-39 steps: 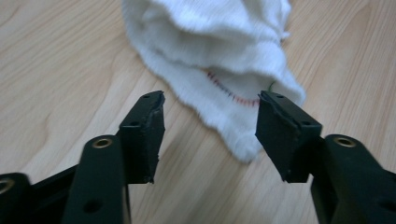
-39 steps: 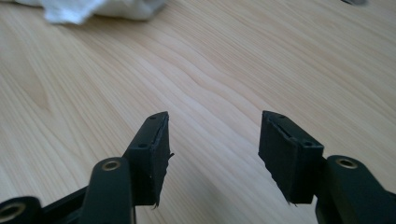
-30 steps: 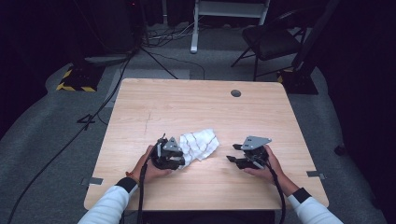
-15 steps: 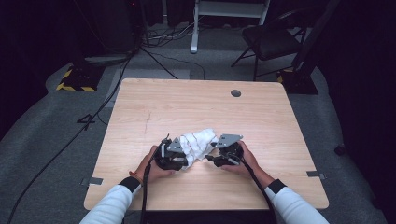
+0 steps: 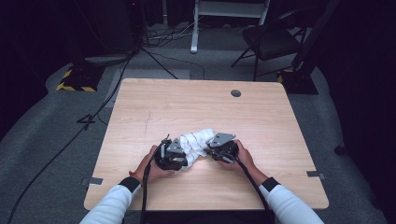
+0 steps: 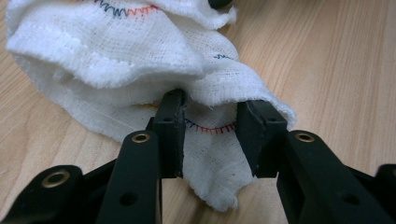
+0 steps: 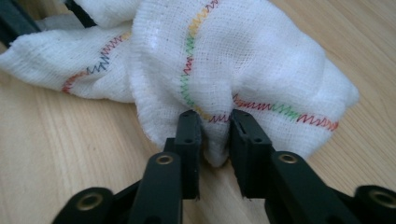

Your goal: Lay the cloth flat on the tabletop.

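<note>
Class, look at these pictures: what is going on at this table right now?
A person works a crumpled white cloth on a wooden table with two handheld grippers. The right gripper has pinched a fold of the cloth between nearly closed jaws. The left gripper sits at the other end, jaws apart around the cloth's edge.

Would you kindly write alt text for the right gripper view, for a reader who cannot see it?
The right tongs, two black jaws rising from the bottom edge, pinch a fold of a crumpled white woven cloth with multicoloured zigzag stitching. The cloth lies bunched on a light wooden table.
</note>
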Demonstrator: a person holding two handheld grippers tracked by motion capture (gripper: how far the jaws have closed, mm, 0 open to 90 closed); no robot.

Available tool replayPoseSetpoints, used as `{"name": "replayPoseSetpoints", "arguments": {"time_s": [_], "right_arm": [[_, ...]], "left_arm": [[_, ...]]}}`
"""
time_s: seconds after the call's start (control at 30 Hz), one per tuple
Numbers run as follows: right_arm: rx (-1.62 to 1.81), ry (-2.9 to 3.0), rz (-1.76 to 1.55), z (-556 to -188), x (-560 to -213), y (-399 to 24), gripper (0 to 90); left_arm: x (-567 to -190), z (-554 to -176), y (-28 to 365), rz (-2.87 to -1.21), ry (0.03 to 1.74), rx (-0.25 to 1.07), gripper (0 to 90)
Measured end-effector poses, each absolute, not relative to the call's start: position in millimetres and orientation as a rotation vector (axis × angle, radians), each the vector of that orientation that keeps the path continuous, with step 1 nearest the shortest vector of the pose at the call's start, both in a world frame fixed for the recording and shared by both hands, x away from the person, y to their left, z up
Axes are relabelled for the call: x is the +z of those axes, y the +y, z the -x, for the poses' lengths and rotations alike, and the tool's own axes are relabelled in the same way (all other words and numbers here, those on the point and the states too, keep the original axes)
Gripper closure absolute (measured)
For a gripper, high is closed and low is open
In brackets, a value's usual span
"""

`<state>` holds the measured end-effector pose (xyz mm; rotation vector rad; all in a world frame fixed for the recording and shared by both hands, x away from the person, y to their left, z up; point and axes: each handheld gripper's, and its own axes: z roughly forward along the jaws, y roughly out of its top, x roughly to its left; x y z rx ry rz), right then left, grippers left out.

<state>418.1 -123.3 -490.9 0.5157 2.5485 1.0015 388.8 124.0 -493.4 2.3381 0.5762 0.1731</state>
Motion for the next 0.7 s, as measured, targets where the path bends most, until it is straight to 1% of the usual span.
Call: {"name": "replayPoseSetpoints", "arguments": {"time_s": [0.1, 0.2, 0.5, 0.7], "right_arm": [[1.014, 2.54, -0.522, -416.4, -484.9, -134.2, 83.2], [1.054, 2.514, -0.566, -418.8, -475.9, -151.4, 86.0], [1.078, 2.482, -0.645, -419.4, -461.4, -183.2, 86.8], [1.096, 2.456, -0.716, -412.9, -452.9, -214.5, 86.9]], "left_arm": [[-493.0, -389.1, 126.4, -2.34, 0.578, 0.171, 65.5], [-492.6, -389.0, 128.3, -2.346, 0.577, 0.177, 65.9], [-491.7, -388.9, 137.4, -2.35, 0.6, 0.183, 65.2], [-490.6, -389.7, 142.2, -2.356, 0.608, 0.184, 64.2]]}}
